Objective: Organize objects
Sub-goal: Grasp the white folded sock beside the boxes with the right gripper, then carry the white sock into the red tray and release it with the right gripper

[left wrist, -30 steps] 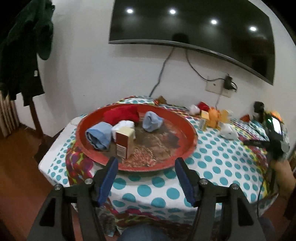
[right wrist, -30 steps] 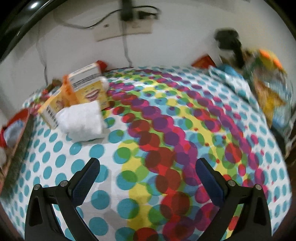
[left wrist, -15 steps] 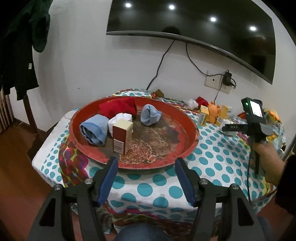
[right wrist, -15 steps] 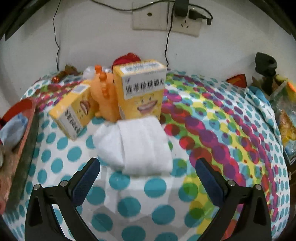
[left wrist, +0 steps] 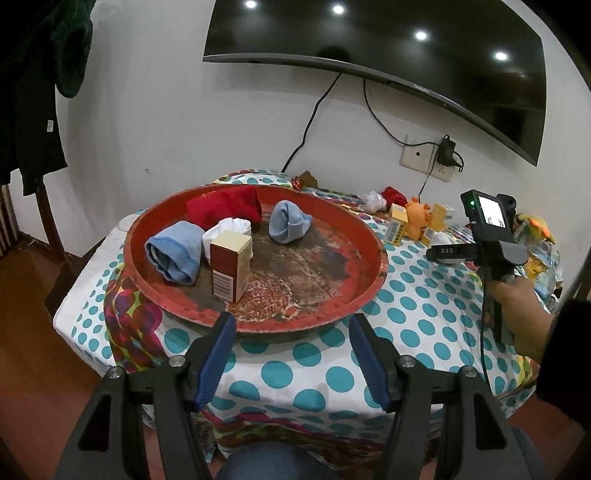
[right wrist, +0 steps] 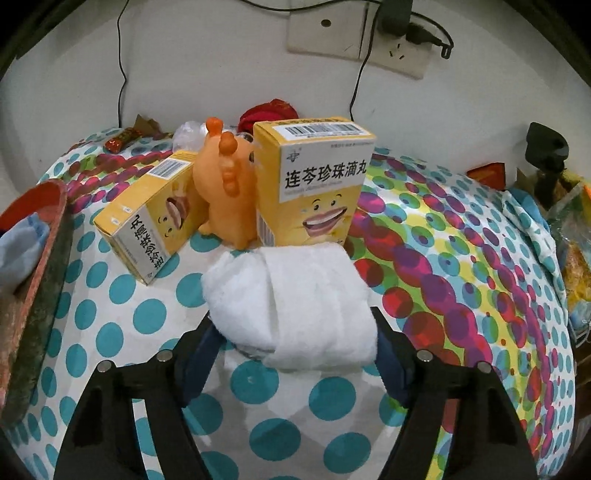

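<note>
A round red tray point(left wrist: 369, 284) holds two blue sock rolls point(left wrist: 175, 254) point(left wrist: 288, 221), a white sock roll point(left wrist: 231, 227), a red cloth point(left wrist: 225, 208) and a red-and-cream box point(left wrist: 231, 267). My left gripper point(left wrist: 291, 354) is open and empty just in front of the tray's near rim. My right gripper point(right wrist: 295, 343) has closed in around a rolled white sock point(right wrist: 295, 306) on the dotted tablecloth, its fingers at the roll's two sides. Behind the sock stand two yellow boxes point(right wrist: 314, 184) point(right wrist: 147, 218) and an orange toy point(right wrist: 225, 192).
The tray's rim point(right wrist: 40, 280) lies at the left of the right wrist view. A red cloth point(right wrist: 267, 110) and crumpled plastic point(right wrist: 188, 133) sit by the wall. Snack bags point(right wrist: 574, 240) and a black stand point(right wrist: 546, 155) crowd the table's right. A wall socket with cables point(right wrist: 358, 33) is above.
My right gripper has swung left and moved forward to the white sock, and its jaws have narrowed around it. My left gripper has drawn back slightly from the tray.
</note>
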Tool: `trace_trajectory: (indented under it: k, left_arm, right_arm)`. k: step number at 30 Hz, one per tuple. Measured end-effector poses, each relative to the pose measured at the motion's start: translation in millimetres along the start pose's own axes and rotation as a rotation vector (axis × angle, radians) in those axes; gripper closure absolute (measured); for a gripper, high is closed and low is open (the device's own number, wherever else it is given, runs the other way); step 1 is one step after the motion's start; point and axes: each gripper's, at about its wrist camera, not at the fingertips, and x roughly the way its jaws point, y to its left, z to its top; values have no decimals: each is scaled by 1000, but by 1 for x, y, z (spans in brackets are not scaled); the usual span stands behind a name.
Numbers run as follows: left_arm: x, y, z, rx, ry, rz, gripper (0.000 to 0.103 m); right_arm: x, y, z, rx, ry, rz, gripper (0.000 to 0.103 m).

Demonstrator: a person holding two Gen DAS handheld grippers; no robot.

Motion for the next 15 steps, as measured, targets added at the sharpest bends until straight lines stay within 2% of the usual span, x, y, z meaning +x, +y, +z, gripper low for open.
trace_trajectory:
  k: [1,2,3,5,8,9,12,13,15]
  left_arm:
    - [0,0,0,3,0,-1,38]
    - [0,-1,0,4,2,-2,38]
    - [0,-1,0,5,3,-2,38]
    - [0,-1,0,5,4,-2,38]
    - [-1,-2,0,10,2,-1,38]
    - [-1,-3,0,14,2,0,38]
    - [0,-5,0,19,5,0,38]
    - [-1,-5,0,20,3,2,38]
    - [-2,-6,0,21,-2,4,38]
  right_arm:
    - [0,0,0,-1,-2,4,37]
    - [-1,0,-1,-1,-7,10,49]
    - [-2,2,1,-1,-9,18,57]
    - [-5,5,-2,-12,-15,15,62]
    - [-14,-1,-13,-28,-17,-9,64]
    - [-13,1,-3,-31,-16,-18,64]
    - [-22,-15,-13,-25,-23,-34,64]
    - [-21,-6,-7,-25,-24,-40,64]
    - [-25,-14,-12,-24,-28,-45,64]
